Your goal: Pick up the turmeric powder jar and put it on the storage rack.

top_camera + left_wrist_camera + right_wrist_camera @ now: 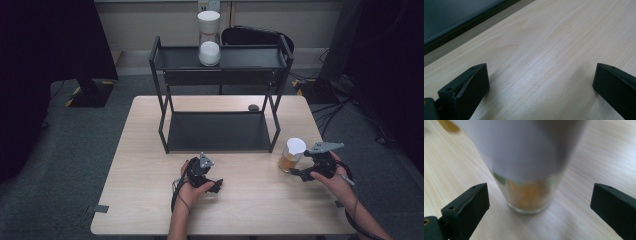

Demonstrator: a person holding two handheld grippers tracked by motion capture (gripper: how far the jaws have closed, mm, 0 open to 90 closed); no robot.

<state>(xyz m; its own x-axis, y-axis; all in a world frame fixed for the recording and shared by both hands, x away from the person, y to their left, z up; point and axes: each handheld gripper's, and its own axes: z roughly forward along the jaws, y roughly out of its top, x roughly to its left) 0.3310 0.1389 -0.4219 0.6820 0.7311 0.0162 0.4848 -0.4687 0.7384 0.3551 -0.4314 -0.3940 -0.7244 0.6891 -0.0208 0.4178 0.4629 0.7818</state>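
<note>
— High view: what's on the table [150, 200]?

— My right gripper [537, 202], jaws spread wide, faces a glass jar [291, 155] of amber bits with a white lid, standing at the right, ungripped. A black shelf [220, 100] stands farther off, another jar [209, 39] on top.

— And your left gripper [541, 82]?

— Wide open too, holding nothing, over bare wood near the middle.

We see shelf rack [220, 100] mid-table [140, 200], jar [208, 39] on its top shelf, second jar [291, 155] lower right.
</note>
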